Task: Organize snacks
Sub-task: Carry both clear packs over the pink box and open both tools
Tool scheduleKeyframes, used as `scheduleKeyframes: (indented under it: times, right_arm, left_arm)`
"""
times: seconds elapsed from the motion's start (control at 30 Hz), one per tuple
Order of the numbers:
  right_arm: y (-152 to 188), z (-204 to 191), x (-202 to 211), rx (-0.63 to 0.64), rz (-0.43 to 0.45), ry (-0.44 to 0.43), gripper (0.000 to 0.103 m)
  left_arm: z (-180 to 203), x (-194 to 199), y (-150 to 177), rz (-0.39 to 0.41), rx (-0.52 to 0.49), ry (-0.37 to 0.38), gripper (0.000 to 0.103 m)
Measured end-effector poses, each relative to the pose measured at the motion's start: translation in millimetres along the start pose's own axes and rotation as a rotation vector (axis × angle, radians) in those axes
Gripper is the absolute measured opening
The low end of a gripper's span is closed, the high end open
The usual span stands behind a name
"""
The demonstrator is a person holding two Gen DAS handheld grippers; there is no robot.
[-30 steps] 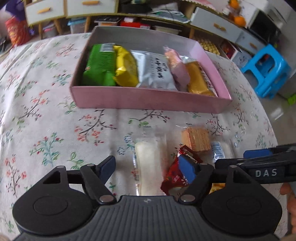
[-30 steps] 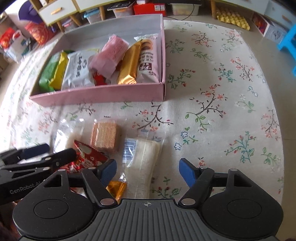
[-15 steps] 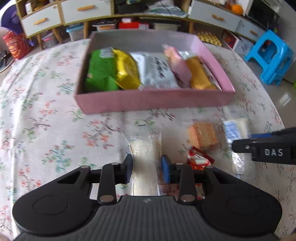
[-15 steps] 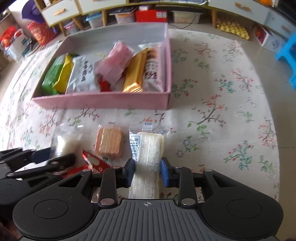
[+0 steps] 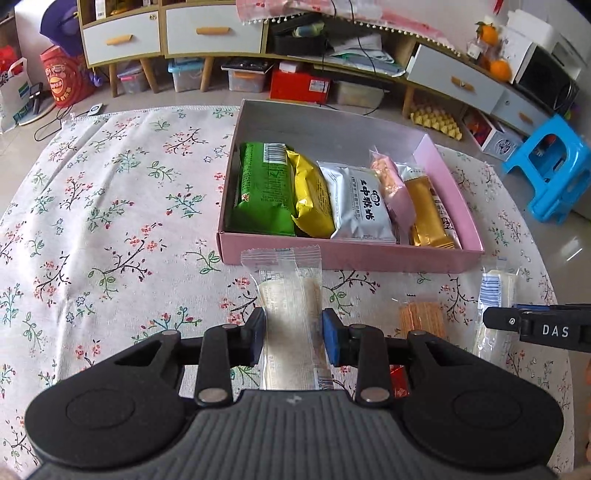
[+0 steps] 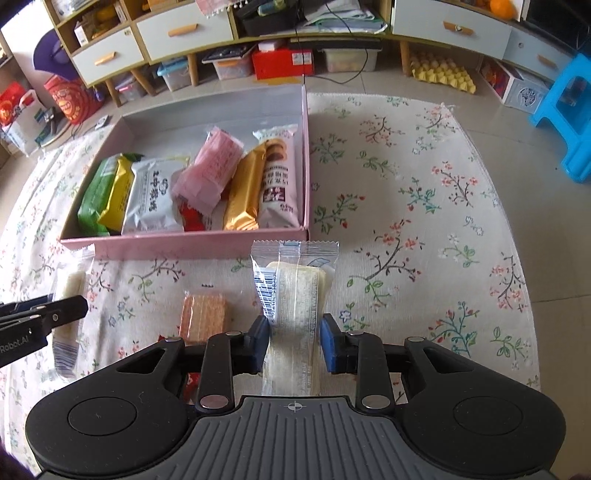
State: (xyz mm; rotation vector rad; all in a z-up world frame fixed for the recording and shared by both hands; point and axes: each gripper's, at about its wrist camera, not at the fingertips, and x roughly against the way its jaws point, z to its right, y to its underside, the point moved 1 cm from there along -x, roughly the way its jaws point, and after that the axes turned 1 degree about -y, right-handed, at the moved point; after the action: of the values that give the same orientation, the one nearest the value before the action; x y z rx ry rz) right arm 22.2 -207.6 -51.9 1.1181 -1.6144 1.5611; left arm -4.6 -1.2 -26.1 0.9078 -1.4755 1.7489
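A pink box (image 5: 332,254) on the flowered tablecloth holds several snack packets, among them green (image 5: 264,192), yellow and silver ones. My left gripper (image 5: 291,339) is shut on a clear-wrapped white rice bar (image 5: 290,299), lifted just in front of the box's near wall. My right gripper (image 6: 294,343) is shut on a clear-wrapped pale cracker packet (image 6: 295,291), also raised off the cloth, near the box's front right corner (image 6: 304,236). Between the two grippers an orange wafer (image 6: 203,317) and a red wrapper (image 6: 192,384) lie on the cloth.
The table edge curves close on the right, with a blue stool (image 5: 554,166) on the floor beyond it. Behind the table stand low cabinets with drawers (image 6: 181,31) and storage bins (image 5: 299,85) beneath. Bare cloth (image 5: 110,221) spreads left of the box.
Both grippers went from open around their packets to shut on them, then lifted them off the cloth. The wafer and the red wrapper stayed on the table.
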Motion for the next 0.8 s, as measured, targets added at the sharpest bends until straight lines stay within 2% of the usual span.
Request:
scheduleKeyframes:
  times: [0.33, 0.6, 0.8]
  right_arm:
    - [-7, 6, 15, -0.037, 0.092, -0.01, 0.027]
    - [-13, 4, 28, -0.051, 0.163, -0.033, 0.027]
    - [-28, 9, 43, -0.122, 0.251, -0.093, 0.027]
  left_arm:
    - [-3, 12, -7, 0.048, -0.006, -0.004, 0.03]
    - [-12, 28, -22, 0.159, 0.022, 0.014, 0.03]
    - [-21, 32, -53, 0.25, 0.04, 0.032, 0.03]
